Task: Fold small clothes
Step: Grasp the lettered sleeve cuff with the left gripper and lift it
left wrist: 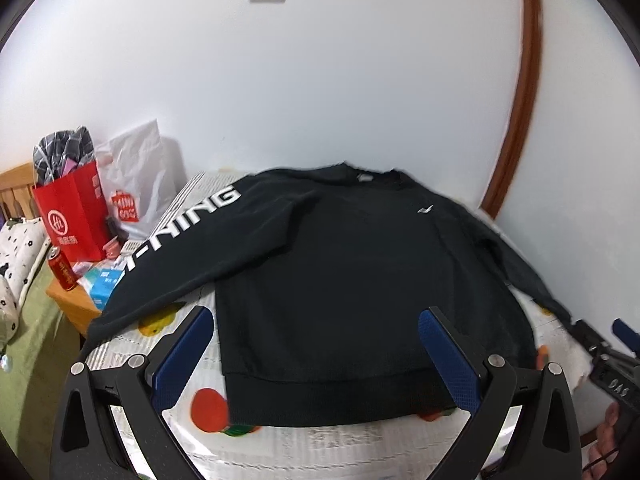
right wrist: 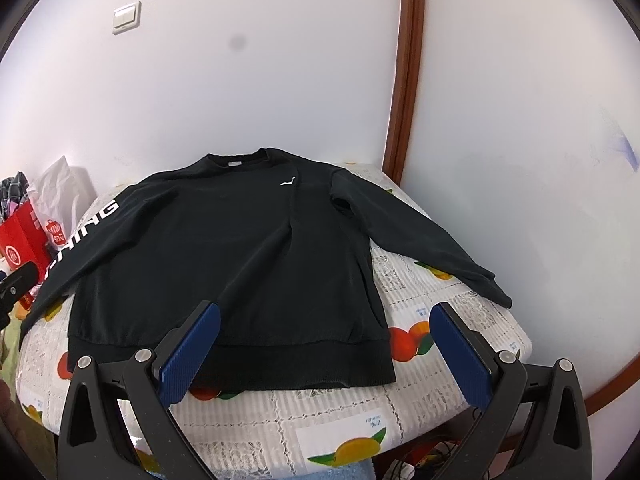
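Observation:
A black long-sleeved sweatshirt lies flat and face up on a table, collar toward the wall, both sleeves spread out. White lettering runs down its left sleeve. My left gripper hovers open above the hem, nothing between its blue pads. My right gripper is open too, over the hem's right part. The right gripper's body and a hand show at the right edge of the left wrist view.
The table carries a white lace cloth with fruit prints. Left of it, a wooden stand holds a red paper bag, a white plastic bag, a red can and small boxes. A white wall stands close behind.

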`<state>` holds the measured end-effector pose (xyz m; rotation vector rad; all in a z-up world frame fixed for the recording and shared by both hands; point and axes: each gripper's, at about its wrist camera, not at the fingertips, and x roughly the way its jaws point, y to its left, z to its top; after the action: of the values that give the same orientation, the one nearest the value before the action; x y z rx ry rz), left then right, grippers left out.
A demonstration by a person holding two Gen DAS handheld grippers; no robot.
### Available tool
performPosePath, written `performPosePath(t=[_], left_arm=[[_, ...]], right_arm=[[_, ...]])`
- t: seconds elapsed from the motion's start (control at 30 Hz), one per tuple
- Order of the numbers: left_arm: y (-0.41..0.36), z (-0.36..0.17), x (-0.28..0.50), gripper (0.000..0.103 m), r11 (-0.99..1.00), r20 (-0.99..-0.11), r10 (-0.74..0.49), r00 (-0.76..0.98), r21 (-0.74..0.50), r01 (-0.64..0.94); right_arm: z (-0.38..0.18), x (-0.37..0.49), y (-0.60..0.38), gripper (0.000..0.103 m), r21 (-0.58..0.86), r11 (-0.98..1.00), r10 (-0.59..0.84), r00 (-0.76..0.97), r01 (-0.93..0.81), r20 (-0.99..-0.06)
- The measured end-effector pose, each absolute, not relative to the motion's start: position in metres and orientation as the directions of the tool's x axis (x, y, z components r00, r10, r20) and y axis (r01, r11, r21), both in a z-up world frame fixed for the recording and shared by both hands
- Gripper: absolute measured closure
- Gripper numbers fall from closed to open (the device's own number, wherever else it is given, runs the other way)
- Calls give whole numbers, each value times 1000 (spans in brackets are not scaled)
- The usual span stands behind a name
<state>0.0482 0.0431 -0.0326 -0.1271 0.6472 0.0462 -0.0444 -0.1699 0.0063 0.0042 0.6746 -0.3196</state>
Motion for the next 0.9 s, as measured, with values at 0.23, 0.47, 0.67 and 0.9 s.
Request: performPosePath(t=[0.23, 0.47, 0.67, 0.9], left_arm=[[97, -82, 83, 1, 964, -704, 20, 710, -175, -201], [167, -139, 100, 2, 890, -752, 40, 658, -272, -365], [211, -166, 107, 9, 799, -731, 3, 683, -408, -441], [232, -171, 133, 15, 738, -680, -13, 733, -501, -452]], right_arm=[[-28, -5, -171, 1, -150, 956, -287, 703, 252, -650], [-72, 33, -171, 5, -180, 958, -285, 645, 225, -709], [-94, 52, -165, 5, -179, 962, -269, 616, 205, -740], [-106, 71, -162, 5, -204, 954, -296, 585, 219, -755]])
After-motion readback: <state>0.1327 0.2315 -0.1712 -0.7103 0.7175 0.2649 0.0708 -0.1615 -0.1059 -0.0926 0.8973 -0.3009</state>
